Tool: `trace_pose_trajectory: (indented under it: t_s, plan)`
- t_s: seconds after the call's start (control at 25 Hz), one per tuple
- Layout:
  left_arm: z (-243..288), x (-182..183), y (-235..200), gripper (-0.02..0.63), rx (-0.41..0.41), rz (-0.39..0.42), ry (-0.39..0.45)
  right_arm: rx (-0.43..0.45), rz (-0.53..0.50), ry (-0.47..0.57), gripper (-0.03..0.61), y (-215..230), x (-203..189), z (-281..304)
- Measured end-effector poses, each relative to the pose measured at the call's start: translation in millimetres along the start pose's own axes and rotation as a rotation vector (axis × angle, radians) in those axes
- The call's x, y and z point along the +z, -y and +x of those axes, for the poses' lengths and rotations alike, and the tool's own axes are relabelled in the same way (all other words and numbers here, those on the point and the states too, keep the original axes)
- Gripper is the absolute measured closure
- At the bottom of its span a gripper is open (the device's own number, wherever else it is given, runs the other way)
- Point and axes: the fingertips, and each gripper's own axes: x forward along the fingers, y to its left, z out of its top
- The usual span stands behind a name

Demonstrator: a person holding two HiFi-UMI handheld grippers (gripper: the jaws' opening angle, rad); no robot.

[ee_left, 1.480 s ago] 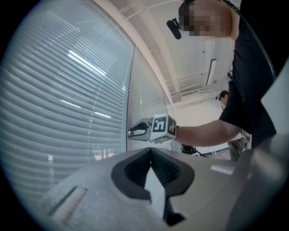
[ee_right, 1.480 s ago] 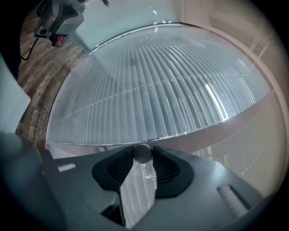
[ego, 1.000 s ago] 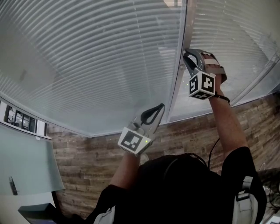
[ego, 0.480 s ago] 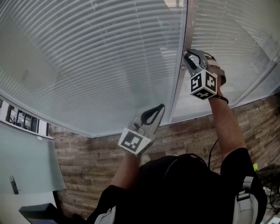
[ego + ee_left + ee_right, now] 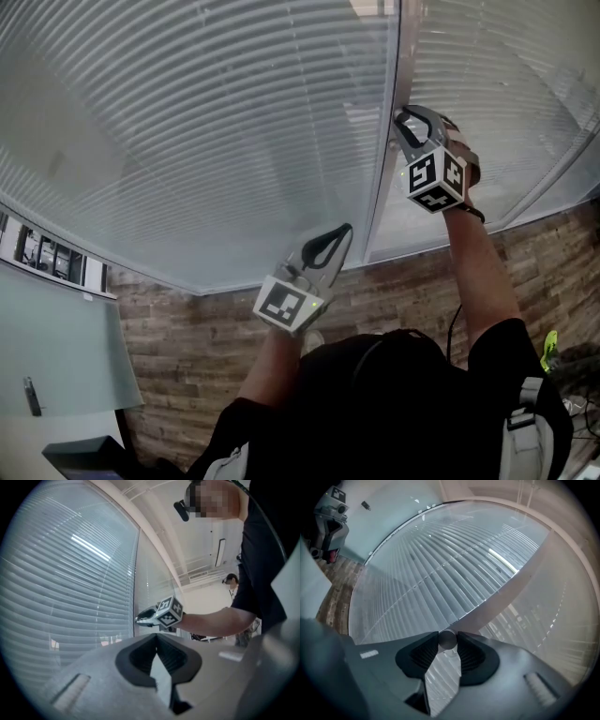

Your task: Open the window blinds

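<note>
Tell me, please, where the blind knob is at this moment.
The knob is on the window post, right of centre in the head view, clamped between the jaws of the right tool, above the left tool.

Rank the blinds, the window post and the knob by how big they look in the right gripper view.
1. Blinds, largest.
2. Window post.
3. Knob, smallest, though nearest the camera, pinched between the jaws of the right gripper.
</note>
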Motion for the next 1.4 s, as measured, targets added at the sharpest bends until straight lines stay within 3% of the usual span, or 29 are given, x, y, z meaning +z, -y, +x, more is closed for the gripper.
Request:
trace_pose_trajectory:
  t_s: [0.28, 0.52, 0.76, 1.08, 1.4]
  plan:
    - [0, -1, -2, 0.609, 0.001, 0.015, 0.010, 0.010, 0.100, 0.015, 0.451, 3, -1, 0]
    - [1, 0, -2, 0.609, -0.003, 0.003, 0.001, 0.021, 0.260, 0.054, 0.449, 5, -3, 1]
    - [1, 0, -2, 0.609, -0.003, -0.001, -0.002, 0.003, 0.325, 0.071, 0.451, 6, -5, 0]
    - [4, -3, -3, 0.609, -0.007, -0.002, -0.005, 0.015, 0.559, 0.120, 0.449, 6, -8, 3]
    - [7, -3, -3, 0.609, -0.016, 0.004, -0.007, -0.018, 0.693, 0.148, 0.449, 7, -15, 3]
